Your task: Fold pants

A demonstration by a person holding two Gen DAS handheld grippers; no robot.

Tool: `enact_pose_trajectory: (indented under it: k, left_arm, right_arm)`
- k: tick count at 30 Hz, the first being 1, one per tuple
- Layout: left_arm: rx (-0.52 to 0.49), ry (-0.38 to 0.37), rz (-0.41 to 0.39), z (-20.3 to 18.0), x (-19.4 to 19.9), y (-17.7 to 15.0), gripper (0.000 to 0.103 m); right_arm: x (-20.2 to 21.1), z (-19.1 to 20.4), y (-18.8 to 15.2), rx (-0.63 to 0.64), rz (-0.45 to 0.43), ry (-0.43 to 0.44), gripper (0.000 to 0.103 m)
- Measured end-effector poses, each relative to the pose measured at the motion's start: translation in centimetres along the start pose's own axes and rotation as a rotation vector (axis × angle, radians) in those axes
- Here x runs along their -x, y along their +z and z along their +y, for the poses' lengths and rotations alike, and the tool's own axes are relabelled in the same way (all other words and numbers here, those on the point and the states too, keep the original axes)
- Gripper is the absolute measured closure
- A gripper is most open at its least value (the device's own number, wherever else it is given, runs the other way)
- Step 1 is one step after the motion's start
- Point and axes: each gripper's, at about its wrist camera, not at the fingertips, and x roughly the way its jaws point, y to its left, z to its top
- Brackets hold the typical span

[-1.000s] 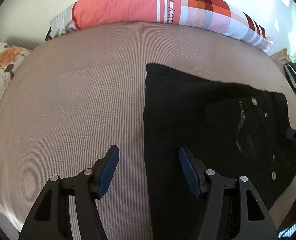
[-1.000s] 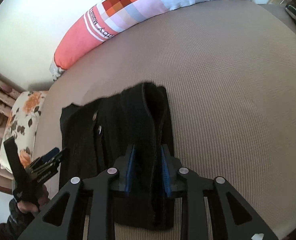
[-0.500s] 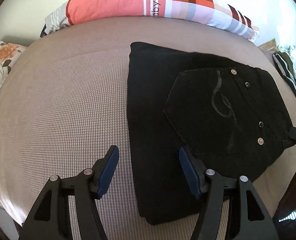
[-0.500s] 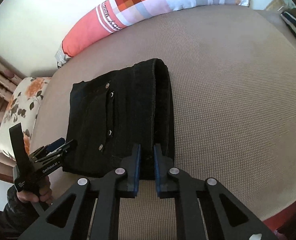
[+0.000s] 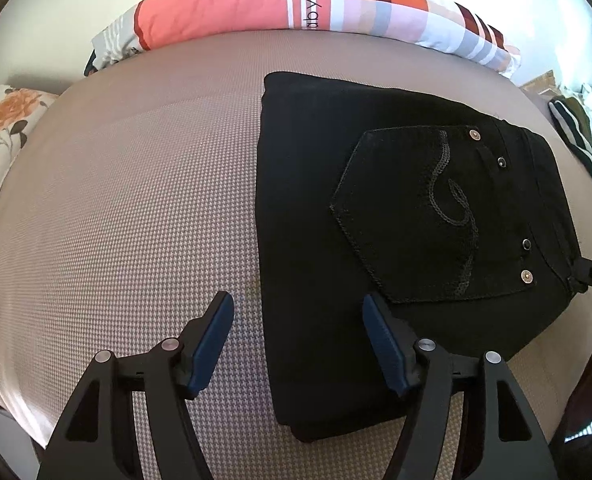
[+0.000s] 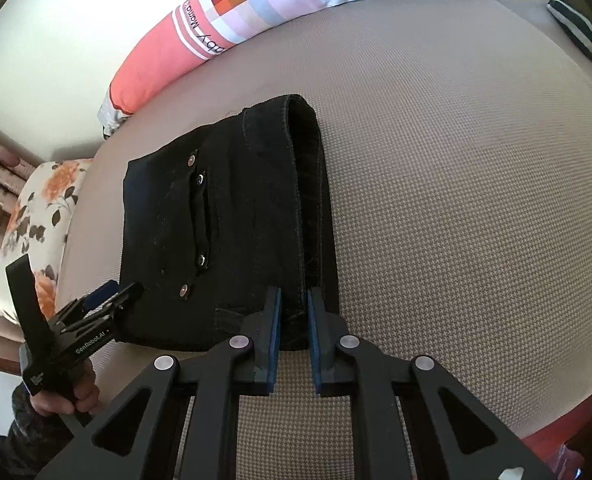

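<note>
Lying folded, pants, waistband edge between nearly-together right tool, left tool apart.

One pair of black pants, two pillows, two claws, four rivets.

Both tools are matte black plastic with triangular cut-outs in their linkage arms and round silver pivot screws at the joints. The left gripper carries dark blue ribbed pads on the inner faces of its fingers; the right gripper has the same blue pads. Seen from the right wrist camera, the left gripper bears white "GenRobot.AI" lettering along its body, with a bare-skinned hand and a dark sleeve just below that lettering.
</note>
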Motion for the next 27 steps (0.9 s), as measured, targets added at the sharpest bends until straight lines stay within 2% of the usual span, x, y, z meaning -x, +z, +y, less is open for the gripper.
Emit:
enact_pose_trajectory:
  k: [11,17,19,27]
  left_arm:
    - [-0.001,0.007,-0.001,-0.2,0.0,-0.1,0.034]
    - [-0.003,0.017,-0.004,-0.3,0.1,0.0,0.032]
    - [0.0,0.023,-0.004,-0.2,0.0,0.0,0.029]
    - [0.009,0.014,0.004,0.2,0.1,0.2,0.028]
  right_arm:
    - [0.2,0.2,0.1,0.006,0.0,-0.016,0.085]
    - [0.3,0.4,0.2,0.009,-0.012,-0.048,0.073]
    - [0.2,0.4,0.4,0.011,-0.011,-0.063,0.065]
    - [0.4,0.9,1.7,0.047,-0.018,-0.081,0.058]
